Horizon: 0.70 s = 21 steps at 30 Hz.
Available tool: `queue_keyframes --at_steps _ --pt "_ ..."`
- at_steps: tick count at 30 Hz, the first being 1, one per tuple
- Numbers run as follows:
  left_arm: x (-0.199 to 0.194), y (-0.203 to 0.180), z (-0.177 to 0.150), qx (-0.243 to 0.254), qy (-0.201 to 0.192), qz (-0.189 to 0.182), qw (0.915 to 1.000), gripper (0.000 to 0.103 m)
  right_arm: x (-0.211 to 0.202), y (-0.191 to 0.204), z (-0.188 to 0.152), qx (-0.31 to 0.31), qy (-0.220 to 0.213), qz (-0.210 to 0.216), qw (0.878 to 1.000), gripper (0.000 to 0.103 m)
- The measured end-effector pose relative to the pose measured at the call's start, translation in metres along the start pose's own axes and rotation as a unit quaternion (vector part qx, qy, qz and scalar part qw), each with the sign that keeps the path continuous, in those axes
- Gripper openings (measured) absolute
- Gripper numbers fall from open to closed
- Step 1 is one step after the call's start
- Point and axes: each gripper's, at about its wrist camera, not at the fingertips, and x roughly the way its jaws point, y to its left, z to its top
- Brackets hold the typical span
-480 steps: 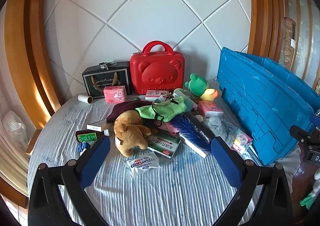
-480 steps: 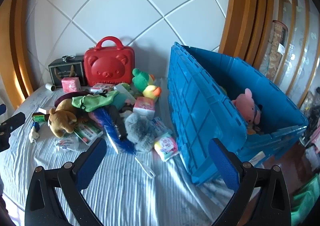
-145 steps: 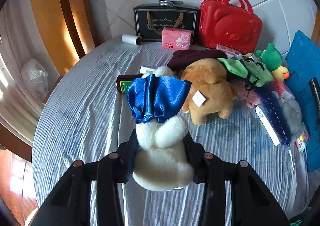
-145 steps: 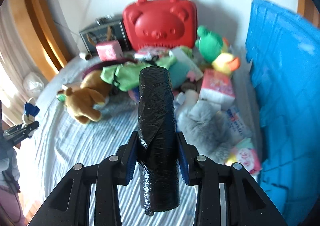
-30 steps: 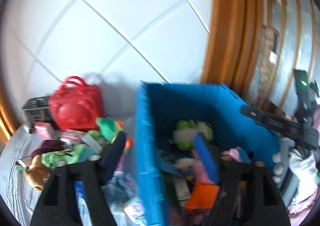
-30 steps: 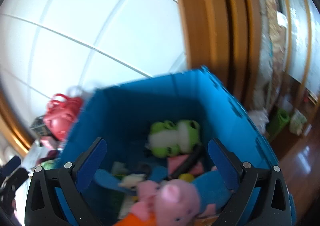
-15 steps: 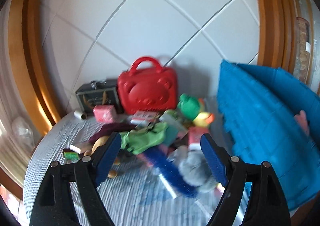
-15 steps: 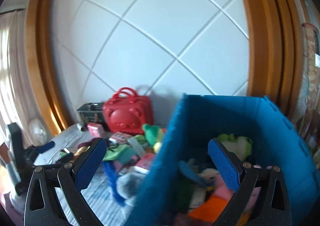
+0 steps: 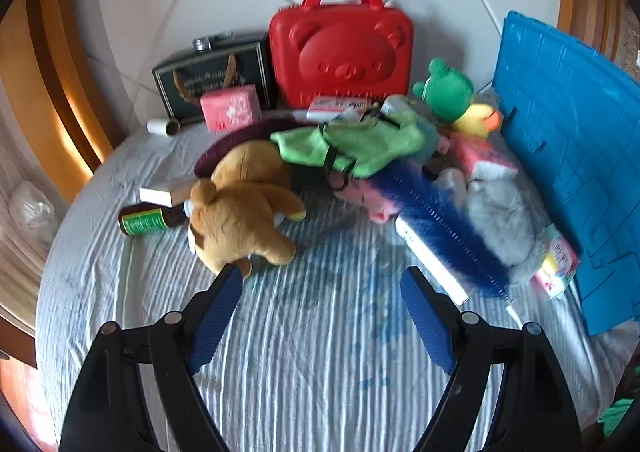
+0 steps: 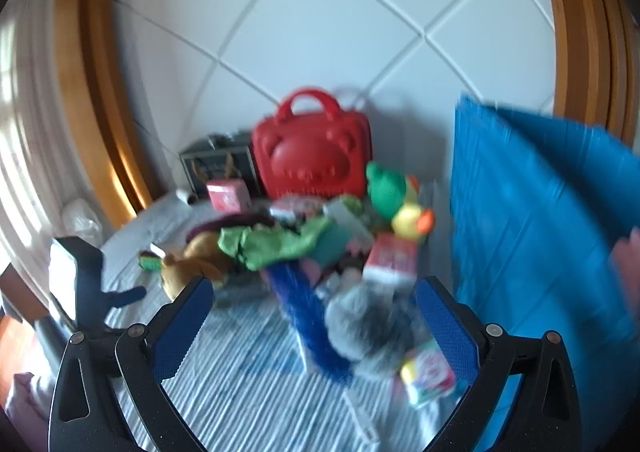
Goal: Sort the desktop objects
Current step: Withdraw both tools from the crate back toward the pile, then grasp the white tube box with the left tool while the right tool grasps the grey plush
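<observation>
A pile of objects lies on the striped cloth: a brown plush bear (image 9: 240, 208), a green cloth (image 9: 352, 142), a blue brush (image 9: 436, 220), a grey plush (image 9: 500, 220), a red bear case (image 9: 340, 52) and a green frog toy (image 9: 444, 90). My left gripper (image 9: 320, 292) is open and empty, just in front of the brown bear. My right gripper (image 10: 312, 300) is open and empty, above the blue brush (image 10: 304, 308) and grey plush (image 10: 360, 324). The blue bin (image 9: 568, 156) stands at the right, also in the right wrist view (image 10: 532, 220).
A brown bottle (image 9: 148, 220), a white box (image 9: 160, 194), a pink tissue pack (image 9: 230, 108), a black gift box (image 9: 208, 80) and a paper roll (image 9: 162, 127) lie at the left and back. A small colourful pack (image 9: 556, 264) lies by the bin wall. The left gripper's body (image 10: 80, 284) shows at the left.
Both grippers have swung from over the blue bin back toward the pile on the cloth and come lower and closer. Both are empty, as before.
</observation>
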Motion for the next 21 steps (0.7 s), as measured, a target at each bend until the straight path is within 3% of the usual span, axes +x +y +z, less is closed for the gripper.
queue_keyframes --at_steps 2,4,7,10,15,18,21 --pt "0.017 0.005 -0.006 0.002 0.014 -0.004 0.9999 0.082 0.028 -0.002 -0.021 0.015 0.028 -0.026 0.999 0.102" --pt "0.031 0.005 -0.012 0.006 0.027 -0.009 0.9996 0.082 0.05 -0.006 -0.042 0.021 0.048 -0.057 0.997 0.084" --pt "0.053 -0.003 -0.015 0.011 0.047 -0.037 0.9982 0.082 0.078 -0.016 -0.073 0.026 0.078 -0.113 0.99 0.07" --pt "0.075 -0.027 -0.016 0.033 0.064 -0.073 0.9948 0.082 0.093 -0.028 -0.093 0.042 0.096 -0.142 0.984 0.064" --pt "0.106 -0.088 -0.017 0.083 0.083 -0.133 0.9841 0.081 0.105 -0.053 -0.106 0.054 0.109 -0.202 0.972 0.064" --pt "0.127 -0.124 -0.015 0.128 0.086 -0.133 0.979 0.081 0.116 -0.065 -0.109 0.06 0.115 -0.234 0.963 0.064" --pt "0.148 -0.135 -0.007 0.114 0.09 -0.144 0.9788 0.084 0.135 -0.07 -0.112 0.047 0.108 -0.281 0.952 0.064"
